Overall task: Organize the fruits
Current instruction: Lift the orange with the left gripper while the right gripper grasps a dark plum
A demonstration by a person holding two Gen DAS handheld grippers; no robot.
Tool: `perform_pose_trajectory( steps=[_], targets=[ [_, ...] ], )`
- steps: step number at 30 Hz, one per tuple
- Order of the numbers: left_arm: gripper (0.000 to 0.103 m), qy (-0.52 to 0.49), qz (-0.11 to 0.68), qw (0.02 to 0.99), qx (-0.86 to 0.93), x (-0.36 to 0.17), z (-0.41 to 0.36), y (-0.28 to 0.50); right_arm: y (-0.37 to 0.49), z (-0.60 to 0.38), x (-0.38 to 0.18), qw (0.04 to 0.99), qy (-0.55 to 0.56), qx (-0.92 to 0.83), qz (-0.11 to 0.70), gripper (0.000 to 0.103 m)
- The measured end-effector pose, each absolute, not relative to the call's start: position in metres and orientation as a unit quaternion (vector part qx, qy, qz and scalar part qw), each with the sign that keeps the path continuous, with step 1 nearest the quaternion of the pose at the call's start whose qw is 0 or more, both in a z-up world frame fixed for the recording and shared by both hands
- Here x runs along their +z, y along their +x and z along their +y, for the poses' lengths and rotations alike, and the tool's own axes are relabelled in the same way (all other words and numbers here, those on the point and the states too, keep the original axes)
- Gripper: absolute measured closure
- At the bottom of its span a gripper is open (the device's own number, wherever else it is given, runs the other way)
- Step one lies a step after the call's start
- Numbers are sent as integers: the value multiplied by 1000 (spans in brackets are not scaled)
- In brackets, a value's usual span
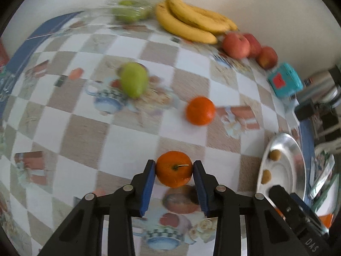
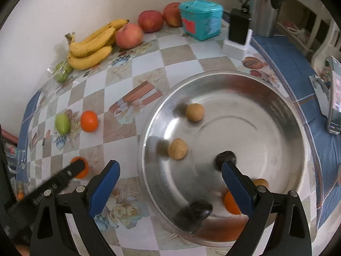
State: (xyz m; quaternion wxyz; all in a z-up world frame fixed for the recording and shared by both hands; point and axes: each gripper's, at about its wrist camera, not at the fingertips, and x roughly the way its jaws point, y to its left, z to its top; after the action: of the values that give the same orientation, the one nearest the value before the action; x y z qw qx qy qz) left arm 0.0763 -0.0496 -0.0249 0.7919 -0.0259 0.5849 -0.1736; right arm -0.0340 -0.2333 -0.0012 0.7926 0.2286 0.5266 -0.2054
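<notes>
My left fingers (image 1: 174, 168) pinch an orange (image 1: 174, 169) between their blue pads, one pad on each side of its middle, with the stem facing me. Gripping it across the widest part should keep a round fruit from slipping out. I cannot tell whether it rests on the surface (image 1: 127, 136) or is lifted just clear of it.

My right fingers (image 2: 170, 166) are spread wide and hold nothing. They hang over the near rim of the steel bowl (image 2: 277, 98), probably having nothing to do until the next fruit.

The bowl looks like the collecting place: inside lie two small tan fruits (image 2: 194, 112), two dark ones (image 2: 224, 157), and another orange (image 2: 231, 204) partly hidden behind my right finger. So I judge my held orange belongs there too, and the bowl sits just to the right of my left fingers, an easy carry.

Farther out on the checked cloth, a second loose orange (image 1: 200, 111) and a green pear (image 1: 134, 80) wait near each other. Along the wall, bananas (image 1: 191, 21) and red apples (image 1: 236, 44) lie side by side, next to a teal box (image 1: 284, 82).
</notes>
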Motion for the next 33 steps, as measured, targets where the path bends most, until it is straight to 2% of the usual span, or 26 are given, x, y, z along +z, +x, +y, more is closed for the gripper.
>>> perform_pose_trajectory(
  steps=[6,11,13,15,19,21,28,33],
  targets=[
    [64,-51,570,809,-136,-13,-18,89,-26,-213,5,816,245,-139,504,7],
    [64,-63,561,816,-125,-7,-6,92,-15,-187,9,834,218,-99,498,7],
    [64,-68,562,815,-125,-7,-4,93,-9,-180,6,835,207,-85,502,14],
    [64,-71,564,813,-124,-8,-2,93,-4,-171,1,832,196,-74,513,27],
    [64,-74,572,808,-122,-12,-1,94,3,-162,-15,821,187,-62,536,29],
    [64,-75,575,806,-120,-15,0,96,6,-160,-22,816,182,-57,546,37],
    [64,-79,589,797,-113,-26,3,100,17,-152,-38,807,163,-52,565,39],
    [64,-83,591,795,-109,-28,7,102,26,-143,-45,799,141,-45,583,47]
  ],
)
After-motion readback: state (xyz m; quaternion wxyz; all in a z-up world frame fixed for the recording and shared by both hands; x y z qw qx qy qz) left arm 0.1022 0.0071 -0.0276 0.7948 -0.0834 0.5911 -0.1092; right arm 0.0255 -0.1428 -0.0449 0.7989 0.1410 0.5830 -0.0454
